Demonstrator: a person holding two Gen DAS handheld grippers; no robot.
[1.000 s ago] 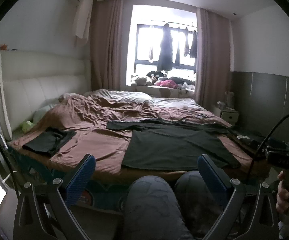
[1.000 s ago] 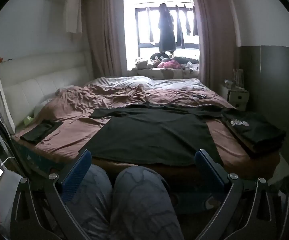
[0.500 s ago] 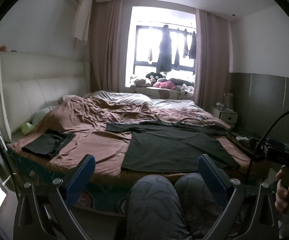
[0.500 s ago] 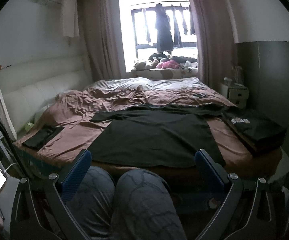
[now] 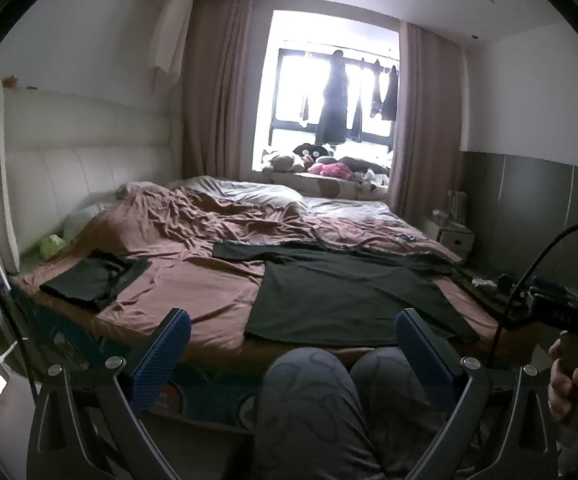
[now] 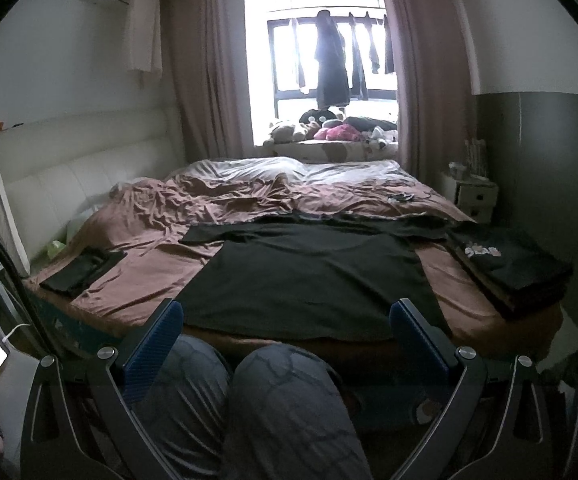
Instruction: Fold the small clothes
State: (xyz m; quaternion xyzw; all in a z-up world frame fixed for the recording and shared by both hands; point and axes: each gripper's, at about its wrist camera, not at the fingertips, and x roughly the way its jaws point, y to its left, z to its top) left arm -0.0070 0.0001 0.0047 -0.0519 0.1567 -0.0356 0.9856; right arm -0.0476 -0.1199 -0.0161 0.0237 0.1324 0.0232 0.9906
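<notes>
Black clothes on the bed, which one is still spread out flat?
The black T-shirt in the middle, sleeves out; the left garment and right stack are folded.

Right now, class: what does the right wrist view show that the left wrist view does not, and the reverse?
Right wrist only: the printed top of the folded stack at the bed's right edge. Left wrist only: a hand gripping the other tool's handle. Both: the black shirt spread flat, the small dark pile near the headboard, and open tongs holding nothing.
</notes>
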